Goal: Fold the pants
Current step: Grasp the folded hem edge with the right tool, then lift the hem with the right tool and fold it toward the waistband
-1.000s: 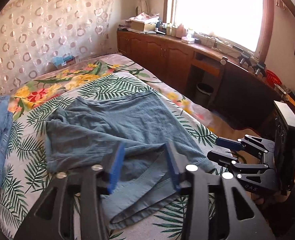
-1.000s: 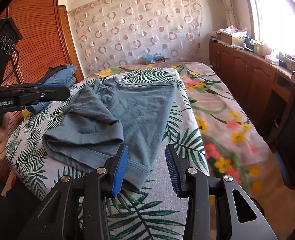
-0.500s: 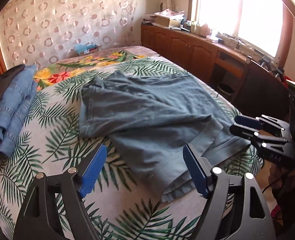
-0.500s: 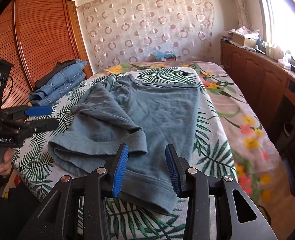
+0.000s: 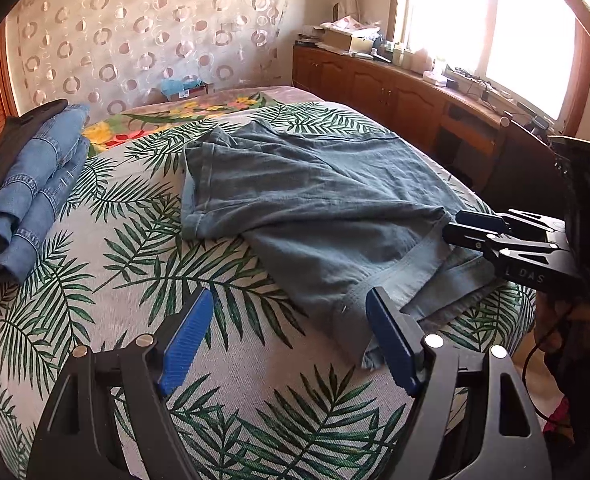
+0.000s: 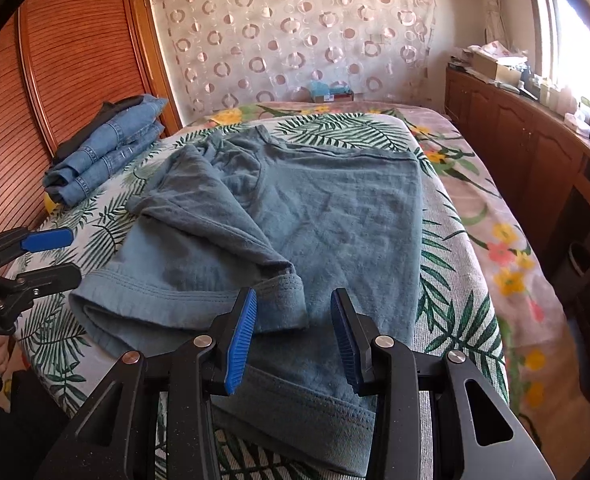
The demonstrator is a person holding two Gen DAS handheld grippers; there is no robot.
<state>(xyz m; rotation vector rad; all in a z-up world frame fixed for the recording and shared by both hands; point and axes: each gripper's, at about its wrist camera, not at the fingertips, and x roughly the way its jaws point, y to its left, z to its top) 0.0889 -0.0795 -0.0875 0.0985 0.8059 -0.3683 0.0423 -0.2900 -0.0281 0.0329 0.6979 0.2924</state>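
Note:
Grey-blue pants (image 5: pixel 315 200) lie rumpled on the leaf-print bedspread (image 5: pixel 135 264), one leg folded over the other. My left gripper (image 5: pixel 291 332) hovers over the bedspread, jaws wide open and empty, its right finger (image 5: pixel 391 340) beside the near hem corner. In the right wrist view the pants (image 6: pixel 335 208) fill the middle, and my right gripper (image 6: pixel 293 332) stands partly open just above the leg hem, pads not pressing the cloth. Each gripper shows in the other's view: the right gripper (image 5: pixel 453 228) at the pants' right edge, the left gripper (image 6: pixel 73 254) at the bed's left side.
A pile of folded jeans (image 5: pixel 35 184) sits at the far left of the bed, also seen as the jeans (image 6: pixel 107 152). Wooden cabinets (image 5: pixel 375 88) run under the window on the right. A slatted wardrobe (image 6: pixel 55 60) stands left. The bed's near edge lies just below both grippers.
The left jaws have spread much wider and the left gripper has swung left and lower, off the pants onto bare bedspread. The right gripper has moved forward over the leg hem, jaws unchanged.

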